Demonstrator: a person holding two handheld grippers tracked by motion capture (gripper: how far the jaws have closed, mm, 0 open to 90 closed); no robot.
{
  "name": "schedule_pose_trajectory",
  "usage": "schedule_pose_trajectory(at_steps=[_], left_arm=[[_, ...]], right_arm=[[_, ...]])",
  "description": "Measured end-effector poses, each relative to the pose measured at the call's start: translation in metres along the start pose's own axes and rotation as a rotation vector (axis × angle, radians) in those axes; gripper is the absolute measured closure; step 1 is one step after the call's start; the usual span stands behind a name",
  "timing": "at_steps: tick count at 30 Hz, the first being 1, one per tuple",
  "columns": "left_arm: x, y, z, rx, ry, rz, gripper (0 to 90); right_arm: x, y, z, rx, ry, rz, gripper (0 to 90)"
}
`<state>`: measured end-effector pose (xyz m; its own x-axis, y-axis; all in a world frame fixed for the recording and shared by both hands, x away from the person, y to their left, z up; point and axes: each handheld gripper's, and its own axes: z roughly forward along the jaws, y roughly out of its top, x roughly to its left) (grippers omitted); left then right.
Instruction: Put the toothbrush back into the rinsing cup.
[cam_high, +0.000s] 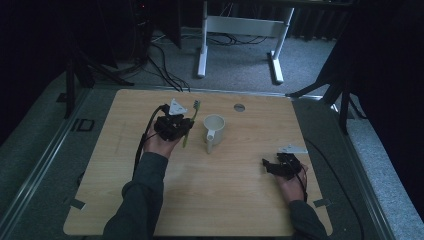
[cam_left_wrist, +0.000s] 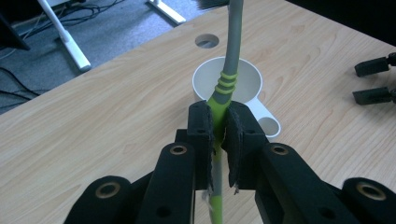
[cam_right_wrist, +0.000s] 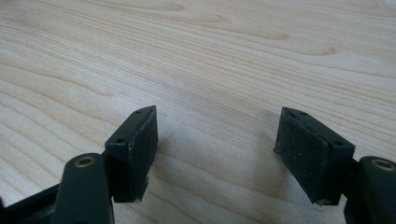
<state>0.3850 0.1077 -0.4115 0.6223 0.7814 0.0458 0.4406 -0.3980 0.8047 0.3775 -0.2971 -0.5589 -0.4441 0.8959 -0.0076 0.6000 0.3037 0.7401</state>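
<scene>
1. Pale wood-grain laminate covers the rounded-corner table (cam_high: 200, 200) I am working at; its surface is matt, with fine streaked lines, and a small round grey-capped hole (cam_high: 239, 107) sits near the far edge. Grey carpet, black cables and a white metal desk frame (cam_high: 240, 30) lie beyond it, and the room's edges fall into darkness.
2. From the left gripper view, I see my left gripper (cam_left_wrist: 219, 126) clamped on the lime-green and grey plastic toothbrush (cam_left_wrist: 229, 60). Its foam-faced black pads press the green part of the handle from both sides, just below three raised green ribs.
3. That toothbrush stands roughly upright, above and just beside the white plastic mug (cam_high: 213, 131) with its smooth round rim and stubby looped handle. The mug rests on the table, near the middle and towards the far side.
4. In the high view the left gripper (cam_high: 186, 116) sits in the person's hand, with a grey three-cornered plate on top.
5. My right gripper (cam_right_wrist: 217, 149) has its jaws wide apart, with bare table between the rough, speckled black pads. In the high view it (cam_high: 270, 166) rests low at the table's right side, well apart from the mug.
6. No brand, label or writing is legible to me anywhere.
7. The bristle head is cut off at the top of the left gripper view, and the toothbrush's lower end is hidden behind the gripper body.
</scene>
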Motion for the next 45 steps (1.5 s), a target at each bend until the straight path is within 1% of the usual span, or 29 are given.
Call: schedule_pose_trajectory(at_steps=[9, 11, 13, 19, 27, 45], left_arm=[[-0.001, 0.001, 0.0, -0.027, 0.002, 0.005, 81.1], [-0.002, 0.002, 0.0, -0.036, -0.001, 0.001, 81.1], [-0.002, 0.002, 0.0, -0.04, 0.001, 0.006, 81.2], [-0.002, 0.003, 0.0, -0.061, -0.001, -0.001, 81.1], [-0.005, 0.008, 0.0, -0.081, -0.005, 0.012, 81.1], [-0.01, 0.016, 0.003, -0.139, -0.019, -0.001, 81.1]], right_arm=[[0.0, 0.0, 0.0, 0.0, 0.0, 0.0, 29.5], [0.0, 0.0, 0.0, 0.001, 0.0, 0.0, 29.5], [0.0, 0.0, 0.0, 0.001, 0.0, 0.0, 29.4], [0.0, 0.0, 0.0, 0.0, 0.0, 0.0, 29.4], [0.0, 0.0, 0.0, 0.001, 0.0, 0.0, 29.5], [0.0, 0.0, 0.0, 0.0, 0.0, 0.0, 29.5]])
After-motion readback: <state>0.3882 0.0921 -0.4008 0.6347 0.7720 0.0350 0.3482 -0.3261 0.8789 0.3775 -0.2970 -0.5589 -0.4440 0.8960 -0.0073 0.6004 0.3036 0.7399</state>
